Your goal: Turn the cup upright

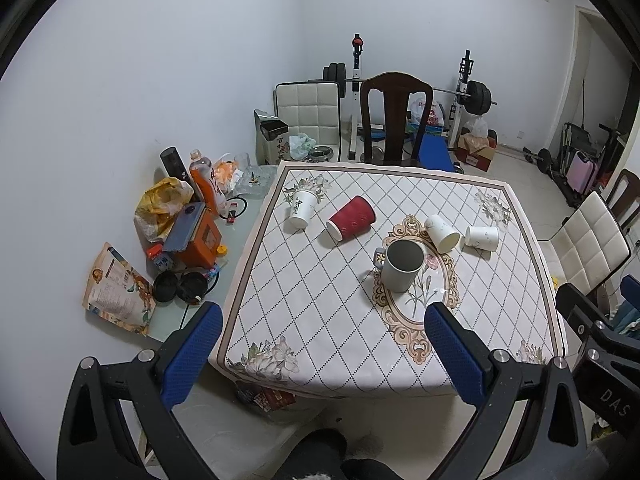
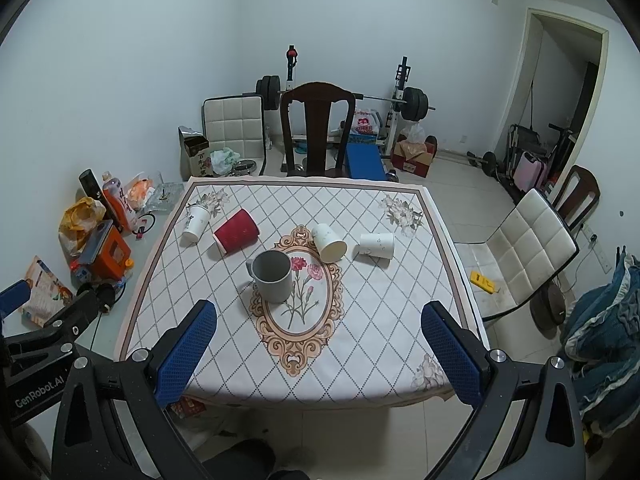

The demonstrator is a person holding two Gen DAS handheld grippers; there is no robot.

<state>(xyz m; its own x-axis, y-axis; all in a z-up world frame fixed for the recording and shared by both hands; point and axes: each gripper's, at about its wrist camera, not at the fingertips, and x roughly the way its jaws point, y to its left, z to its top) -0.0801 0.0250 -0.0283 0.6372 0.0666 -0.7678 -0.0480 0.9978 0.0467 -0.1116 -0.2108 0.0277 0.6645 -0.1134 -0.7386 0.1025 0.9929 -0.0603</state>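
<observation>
A grey mug [image 1: 401, 265] [image 2: 273, 276] stands upright near the middle of the patterned tablecloth [image 1: 320, 320] [image 2: 360, 320]. Behind it a red paper cup [image 1: 351, 217] [image 2: 236, 231] and three white paper cups [image 1: 302, 209] [image 1: 441, 233] [image 1: 482, 237] lie on their sides; they also show in the right wrist view [image 2: 195, 221] [image 2: 328, 242] [image 2: 376, 245]. My left gripper [image 1: 324, 354] is open and empty, above the table's near edge. My right gripper [image 2: 318, 354] is open and empty, to the right of the left one.
Bags, bottles, an orange box [image 1: 200, 240] and headphones clutter the table's left strip. A dark wooden chair [image 1: 394, 116] stands behind the table, a white padded chair [image 2: 528, 248] to its right. A barbell rack [image 2: 344, 92] stands at the far wall.
</observation>
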